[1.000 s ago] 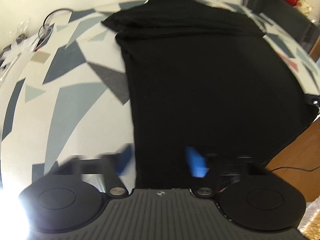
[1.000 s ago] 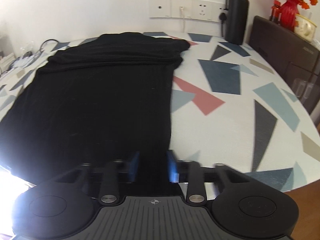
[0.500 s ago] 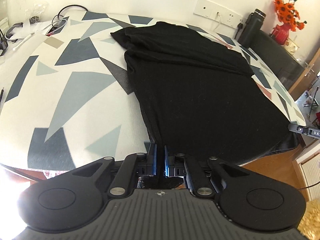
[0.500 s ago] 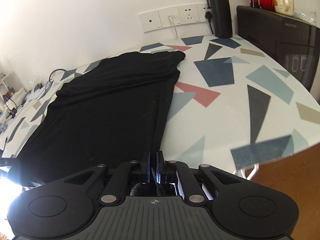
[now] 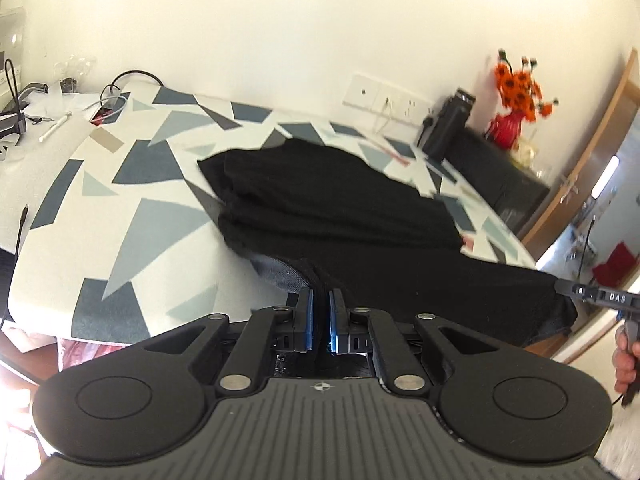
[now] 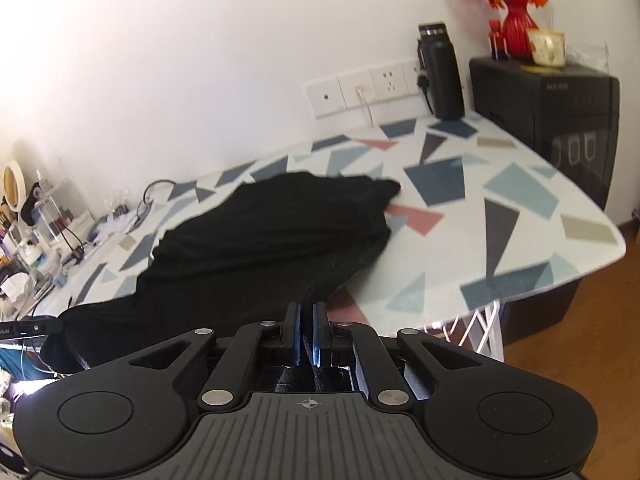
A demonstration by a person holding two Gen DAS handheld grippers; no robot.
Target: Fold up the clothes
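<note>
A black garment lies lengthwise on the patterned table, its far end folded over in layers. My left gripper is shut on the garment's near left corner and holds it raised above the table edge. My right gripper is shut on the near right corner of the same black garment, also lifted. The near hem hangs stretched between the two grippers. The right gripper's tip and a hand show at the right edge of the left wrist view.
A black bottle stands by the wall sockets at the table's far right. A dark cabinet with a red vase of orange flowers sits beyond it. Cables and small clutter crowd the far left.
Both grippers closed on the garment's near corners and then rose, lifting the near hem off the table. Both cameras now look more level across the table toward the wall.
</note>
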